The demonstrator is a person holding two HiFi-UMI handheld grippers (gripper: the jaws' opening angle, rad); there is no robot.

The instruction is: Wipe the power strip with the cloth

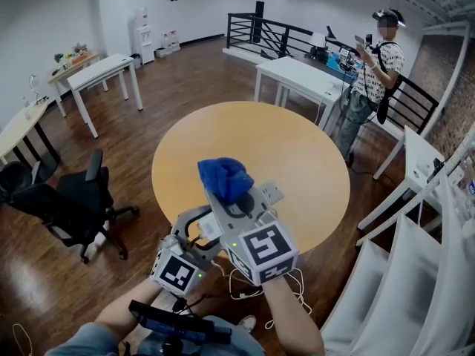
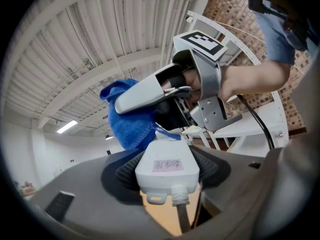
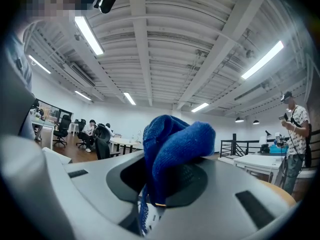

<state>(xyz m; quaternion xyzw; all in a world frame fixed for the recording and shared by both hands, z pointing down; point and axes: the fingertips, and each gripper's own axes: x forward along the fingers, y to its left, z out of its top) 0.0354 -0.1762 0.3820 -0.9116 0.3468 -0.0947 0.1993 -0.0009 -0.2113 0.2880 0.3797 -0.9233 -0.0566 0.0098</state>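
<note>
With the left gripper [image 2: 167,171] clamped on the strip's [image 1: 270,193] cord end above the table [image 1: 312,162] and the right gripper [image 3: 170,180] pinching the cloth [image 3: 173,143] against it, a hard stroke could lever the strip loose or tug the bunched cloth free.

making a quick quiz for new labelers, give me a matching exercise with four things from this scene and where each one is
Things
1. blue cloth
2. power strip
3. round table
4. black office chair

Places
A. on the floor, left of the table
B. clamped in the left gripper
C. just beyond both grippers, light wood top
D. clamped in the right gripper

Pairs: 1-D, 2-B, 3-C, 4-A
</note>
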